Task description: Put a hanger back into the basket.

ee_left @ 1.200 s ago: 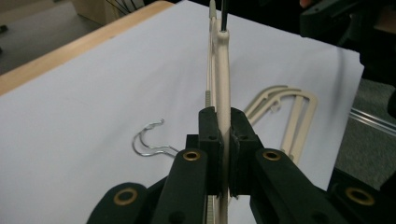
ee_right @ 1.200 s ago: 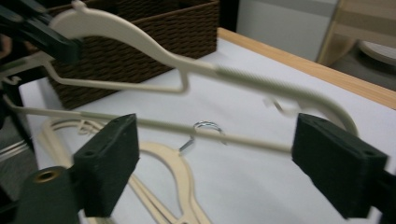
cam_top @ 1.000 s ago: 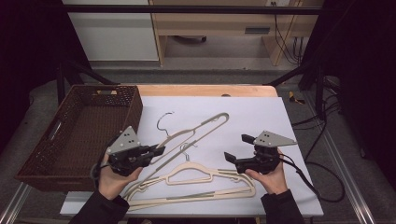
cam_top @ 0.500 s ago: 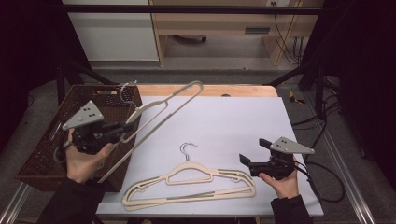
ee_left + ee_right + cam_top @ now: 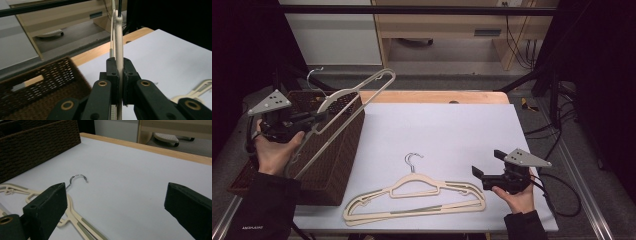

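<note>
White sheeting covers the wooden table (image 5: 437, 96) I am working at, with pale cabinets and a dark floor beyond its far edge. My left gripper (image 5: 309, 120) has its jaws pressed together on a cream plastic hanger (image 5: 349, 107), pinching one of its thin bars; in the left gripper view that bar (image 5: 118, 45) runs straight up from between the pads, edge-on, with a thinner rod of the same hanger just beside it. From the high view, the held hanger stretches away from the jaws, up and toward the far side of the table, its metal hook (image 5: 314, 75) standing above the jaw tips, and its lower end slants down past my left hand (image 5: 274, 152). Directly under and behind these jaws sits a dark brown wicker basket (image 5: 329, 165), so the hanger hangs over its open top. My right gripper (image 5: 484, 165) has its jaws spread wide with nothing between them; they have just been opening. Ahead of those open jaws and a little to their left side lies a second cream hanger (image 5: 417, 197), flat on the white sheet, near the left jaw tip but apart from it. In the right gripper view its steel hook (image 5: 78, 178) curls just beyond the left jaw, and the basket wall (image 5: 37, 145) rises farther off.
</note>
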A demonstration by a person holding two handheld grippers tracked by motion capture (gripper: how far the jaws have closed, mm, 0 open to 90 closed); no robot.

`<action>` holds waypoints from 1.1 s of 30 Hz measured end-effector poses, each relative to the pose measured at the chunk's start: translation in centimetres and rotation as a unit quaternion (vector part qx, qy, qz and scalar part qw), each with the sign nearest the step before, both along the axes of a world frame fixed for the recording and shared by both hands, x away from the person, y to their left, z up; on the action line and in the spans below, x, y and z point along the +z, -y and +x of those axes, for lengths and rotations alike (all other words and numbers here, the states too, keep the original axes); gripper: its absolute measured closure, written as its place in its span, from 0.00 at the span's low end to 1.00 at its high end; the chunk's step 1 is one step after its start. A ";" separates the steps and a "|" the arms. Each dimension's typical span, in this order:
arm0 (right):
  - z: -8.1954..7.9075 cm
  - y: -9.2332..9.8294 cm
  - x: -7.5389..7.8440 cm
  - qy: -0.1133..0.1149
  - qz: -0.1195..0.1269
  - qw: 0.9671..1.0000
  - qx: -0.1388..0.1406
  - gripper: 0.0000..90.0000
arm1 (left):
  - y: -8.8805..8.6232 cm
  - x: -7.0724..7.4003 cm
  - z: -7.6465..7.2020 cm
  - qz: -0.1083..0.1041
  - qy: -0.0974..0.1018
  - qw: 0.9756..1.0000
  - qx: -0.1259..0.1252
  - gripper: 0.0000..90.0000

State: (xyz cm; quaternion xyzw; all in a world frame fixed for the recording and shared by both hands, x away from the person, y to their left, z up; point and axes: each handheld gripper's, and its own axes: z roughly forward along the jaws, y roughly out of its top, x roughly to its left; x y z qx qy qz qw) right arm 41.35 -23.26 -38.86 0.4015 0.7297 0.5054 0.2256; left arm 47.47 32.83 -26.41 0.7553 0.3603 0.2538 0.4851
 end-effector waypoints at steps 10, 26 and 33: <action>0.0 0.0 0.0 0.000 -0.002 1.000 -0.001 0.05 | -4.3 -1.3 1.4 0.024 -0.017 0.999 0.023 0.96; 0.1 0.0 -0.2 -0.004 -0.008 1.000 -0.001 0.05 | -9.6 -4.4 1.6 0.025 -0.067 0.996 0.055 0.96; 0.2 -0.1 -0.3 -0.007 -0.010 1.000 -0.001 0.04 | -9.6 -5.6 1.9 0.039 -0.098 0.993 0.052 0.96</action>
